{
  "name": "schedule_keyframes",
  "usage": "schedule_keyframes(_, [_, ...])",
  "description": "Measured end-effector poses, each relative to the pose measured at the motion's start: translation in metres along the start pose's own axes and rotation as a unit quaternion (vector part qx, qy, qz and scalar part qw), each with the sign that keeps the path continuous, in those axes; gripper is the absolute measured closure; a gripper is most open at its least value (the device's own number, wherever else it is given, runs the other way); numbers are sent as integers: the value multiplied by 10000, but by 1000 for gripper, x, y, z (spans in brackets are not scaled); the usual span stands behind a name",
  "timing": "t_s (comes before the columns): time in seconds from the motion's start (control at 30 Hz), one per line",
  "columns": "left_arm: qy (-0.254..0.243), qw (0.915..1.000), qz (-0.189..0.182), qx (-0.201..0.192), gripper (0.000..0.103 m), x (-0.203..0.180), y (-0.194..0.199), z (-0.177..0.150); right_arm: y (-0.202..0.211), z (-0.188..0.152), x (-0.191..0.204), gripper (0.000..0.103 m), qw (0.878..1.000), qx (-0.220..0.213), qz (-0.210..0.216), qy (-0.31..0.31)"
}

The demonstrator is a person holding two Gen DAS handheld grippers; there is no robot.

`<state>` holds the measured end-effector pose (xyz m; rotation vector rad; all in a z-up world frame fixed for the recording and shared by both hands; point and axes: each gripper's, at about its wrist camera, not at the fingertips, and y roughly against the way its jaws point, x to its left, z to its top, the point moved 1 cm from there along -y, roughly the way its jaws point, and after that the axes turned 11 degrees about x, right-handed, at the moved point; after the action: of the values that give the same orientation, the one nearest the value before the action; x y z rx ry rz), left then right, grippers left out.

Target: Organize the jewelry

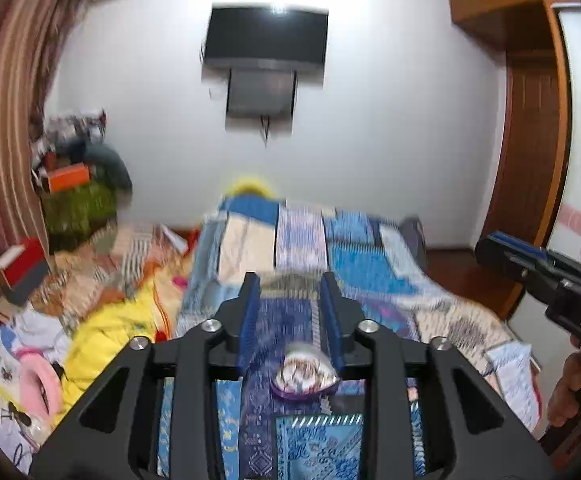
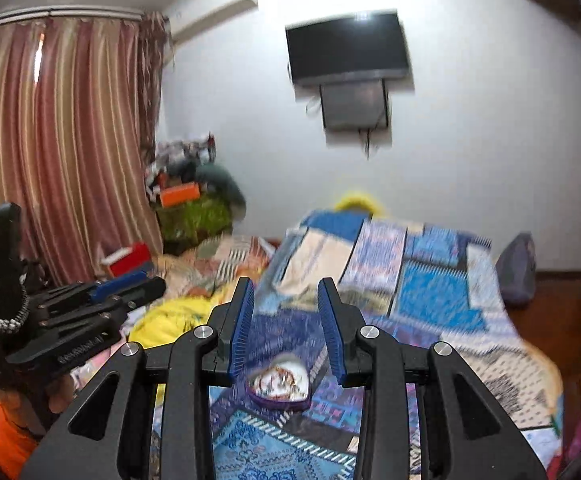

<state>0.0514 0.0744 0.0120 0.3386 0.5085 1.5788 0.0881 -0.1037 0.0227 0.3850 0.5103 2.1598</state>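
two hand-held grippers: both held above a bed, each with its blue-padded fingers spread and nothing between them.
left hand-held gripper (image 1: 290, 292): fingers apart, pointing down the length of the bed; in the right wrist view it shows at the left edge (image 2: 130, 284), where its finger state is hard to read.
right hand-held gripper (image 2: 286, 296): fingers apart, aimed the same way; in the left wrist view it shows at the right edge (image 1: 502, 250), gripped by a hand (image 1: 570, 392).
jewelry box (image 1: 305, 374): heart-shaped, purple sides, shiny patterned top, lying on the bed below and between the fingers in each view (image 2: 278, 384); neither gripper touches it. whether it is lidded or lying open, blur hides.
bed cover (image 1: 350, 272): blue, white and purple patchwork quilt under the box.
yellow cloth (image 1: 102, 340): heaped just left of the quilt.
red box (image 1: 20, 264): on the cluttered left side of the bed, near the striped curtain (image 1: 6, 120).
television (image 1: 264, 40): dark screen mounted on the far white wall.
wardrobe (image 1: 530, 120): brown wood, at the right.
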Motion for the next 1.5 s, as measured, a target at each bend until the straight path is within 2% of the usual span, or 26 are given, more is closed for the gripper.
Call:
schedule_keyframes(0.1, [-28,9989,39,-459,62,-5,33,5,24,4,9,73,9993,-355,-111,64])
schedule_keyframes(0.13, [-49,9983,69,-578,56,-7,41,6,30,5,11,73,9989,-448,-140,70])
schedule_keyframes(0.17, [-71,9974,123,-701,43,-10,50,5,36,6,13,73,9983,-557,-175,75])
schedule_keyframes(0.2, [-82,9963,172,-837,38,-12,58,4,41,6,15,72,9977,-634,-207,79])
schedule_keyframes(0.27, [-101,9943,205,-1041,26,-15,70,1,49,5,18,59,9963,-789,-325,94])
schedule_keyframes(0.3, [-115,9938,237,-1085,23,-17,73,0,50,6,18,45,9953,-869,-414,80])
schedule_keyframes(0.33, [-119,9932,282,-1123,14,-18,76,0,52,5,19,31,9941,-955,-508,63])
schedule_keyframes(0.37, [-102,9925,341,-1173,6,-19,79,-1,54,3,20,26,9925,-1051,-624,39])
schedule_keyframes(0.4, [-79,9920,374,-1205,4,-20,81,-3,55,3,20,19,9913,-1111,-708,19])
schedule_keyframes(0.63, [78,9919,463,-1183,1,-17,86,-7,57,2,23,3,9889,-1133,-961,-50])
schedule_keyframes(0.87, [57,9917,531,-1169,1,-22,90,-12,61,-8,24,3,9912,-976,-888,-66])
schedule_keyframes(1.5, [5,9926,500,-1111,1,-26,93,-17,68,-15,27,3,9925,-875,-853,-43])
